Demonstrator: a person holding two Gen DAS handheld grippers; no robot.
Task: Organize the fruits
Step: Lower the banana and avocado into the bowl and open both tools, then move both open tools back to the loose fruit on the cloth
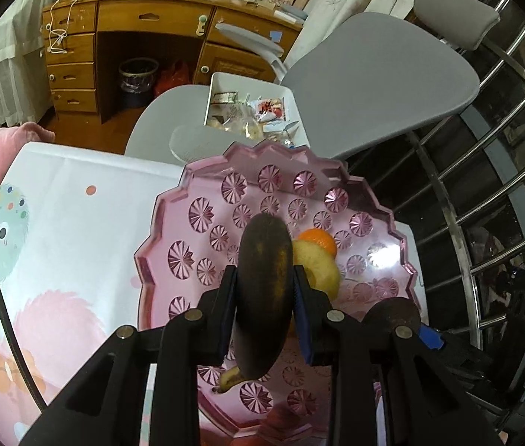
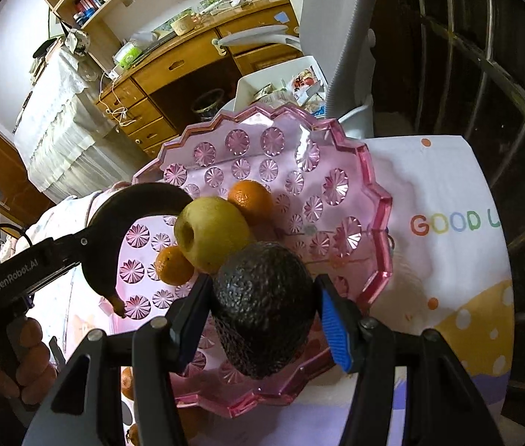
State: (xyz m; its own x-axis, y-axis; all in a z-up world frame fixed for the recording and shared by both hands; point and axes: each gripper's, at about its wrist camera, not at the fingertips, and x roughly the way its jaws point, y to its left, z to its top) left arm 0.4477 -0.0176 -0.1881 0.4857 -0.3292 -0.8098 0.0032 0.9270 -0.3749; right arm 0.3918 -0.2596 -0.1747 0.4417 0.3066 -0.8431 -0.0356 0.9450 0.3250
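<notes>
Left tongs (image 1: 264,290), black with blue pads, pinched a blackened, overripe banana (image 1: 264,290) across its middle and held it above the scalloped pink glass bowl (image 1: 173,230); in the right wrist view the same banana (image 2: 128,223) curved over the bowl's left rim, its stem end pointing down. Right tongs (image 2: 262,308) pinched a dark, pebbled avocado (image 2: 262,308) between their blue pads, above the bowl's (image 2: 373,200) near rim. Inside the bowl lay a yellow-green apple (image 2: 210,234), dimple facing the camera, with one orange tangerine (image 2: 251,197) touching it on the far side and a second, smaller tangerine (image 2: 173,265) touching it on the near left. The bowl stood on a tabletop covered by a white cartoon-printed cloth (image 2: 448,241), near its far edge. Beyond that edge stood a grey swivel chair (image 1: 373,85) carrying a white tray of packets (image 1: 251,107), and behind it a wooden desk with drawers (image 1: 151,22).
</notes>
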